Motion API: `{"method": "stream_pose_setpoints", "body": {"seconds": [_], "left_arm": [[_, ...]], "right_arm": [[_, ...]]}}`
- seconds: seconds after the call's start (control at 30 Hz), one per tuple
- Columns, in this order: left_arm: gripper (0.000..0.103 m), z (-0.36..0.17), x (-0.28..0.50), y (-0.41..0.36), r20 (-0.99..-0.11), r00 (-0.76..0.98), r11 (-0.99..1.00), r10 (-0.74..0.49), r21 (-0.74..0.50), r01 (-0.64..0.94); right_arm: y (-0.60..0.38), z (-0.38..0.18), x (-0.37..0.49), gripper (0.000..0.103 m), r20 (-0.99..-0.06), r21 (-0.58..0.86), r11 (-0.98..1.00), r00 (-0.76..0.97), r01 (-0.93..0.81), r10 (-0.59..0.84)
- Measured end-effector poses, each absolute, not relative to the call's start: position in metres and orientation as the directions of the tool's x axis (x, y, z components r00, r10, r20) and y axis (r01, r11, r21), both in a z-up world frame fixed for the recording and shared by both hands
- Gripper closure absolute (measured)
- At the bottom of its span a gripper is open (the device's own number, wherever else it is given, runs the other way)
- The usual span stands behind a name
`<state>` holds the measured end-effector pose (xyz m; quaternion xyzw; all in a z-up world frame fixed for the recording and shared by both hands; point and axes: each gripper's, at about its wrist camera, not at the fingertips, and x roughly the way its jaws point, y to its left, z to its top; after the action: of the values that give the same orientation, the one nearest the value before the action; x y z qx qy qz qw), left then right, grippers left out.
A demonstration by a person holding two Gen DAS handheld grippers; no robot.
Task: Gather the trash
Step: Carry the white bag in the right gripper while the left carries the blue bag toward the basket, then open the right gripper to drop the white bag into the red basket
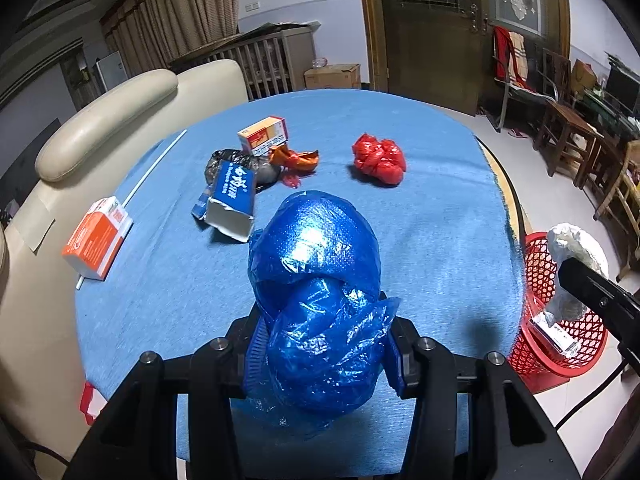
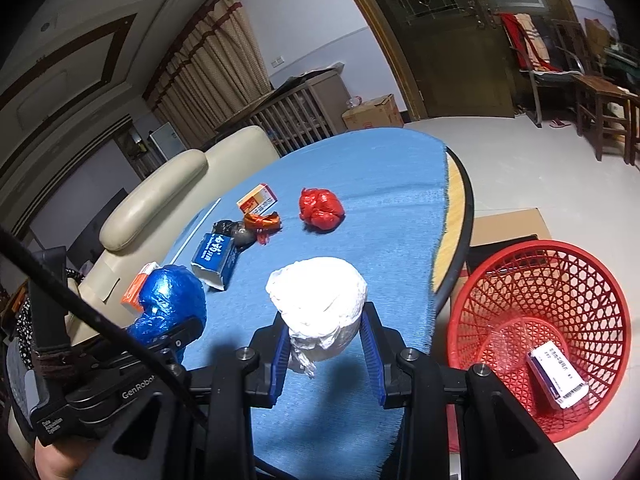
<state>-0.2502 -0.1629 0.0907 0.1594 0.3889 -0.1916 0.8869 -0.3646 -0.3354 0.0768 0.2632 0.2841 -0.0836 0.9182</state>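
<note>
My left gripper (image 1: 320, 344) is shut on a crumpled blue plastic bag (image 1: 316, 280) held above the blue tablecloth (image 1: 440, 220); it also shows in the right wrist view (image 2: 168, 304). My right gripper (image 2: 324, 344) is shut on a crumpled white plastic bag (image 2: 320, 300) near the table's right edge. A red mesh basket (image 2: 540, 280) stands on the floor to the right, with a small box (image 2: 558, 384) inside. On the cloth lie a red bag (image 1: 380, 158), an orange wrapper (image 1: 294, 160), a black bag (image 1: 232, 160), a blue carton (image 1: 232, 204) and orange-white boxes (image 1: 98, 238).
A cream sofa (image 1: 100, 120) borders the table on the left. A white straw (image 1: 154, 168) lies near the cloth's left edge. Wooden chairs (image 1: 568, 136) and a door (image 1: 432, 40) are across the room. A cardboard sheet (image 2: 508, 224) lies on the floor behind the basket.
</note>
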Motion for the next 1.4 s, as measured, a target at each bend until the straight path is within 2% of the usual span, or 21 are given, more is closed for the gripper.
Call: {"method": "stream_pose_setpoints", "body": {"seconds": [0.5, 0.97, 1.4], "left_arm": [[0.052, 0.082, -0.261, -0.203, -0.766, 0.593, 0.832, -0.246, 0.148, 0.535], [0.052, 0.062, -0.268, -0.262, -0.796, 0.532, 0.756, -0.29, 0.151, 0.637], [0.052, 0.054, -0.279, -0.327, -0.814, 0.471, 0.673, -0.341, 0.138, 0.727]], "right_arm": [[-0.37, 0.062, -0.392, 0.068, -0.584, 0.454, 0.799, 0.809, 0.394, -0.068], [-0.42, 0.029, -0.415, 0.068, -0.645, 0.459, 0.721, 0.753, 0.52, -0.131], [-0.482, 0.007, -0.428, 0.068, -0.716, 0.408, 0.645, 0.664, 0.647, -0.213]]}}
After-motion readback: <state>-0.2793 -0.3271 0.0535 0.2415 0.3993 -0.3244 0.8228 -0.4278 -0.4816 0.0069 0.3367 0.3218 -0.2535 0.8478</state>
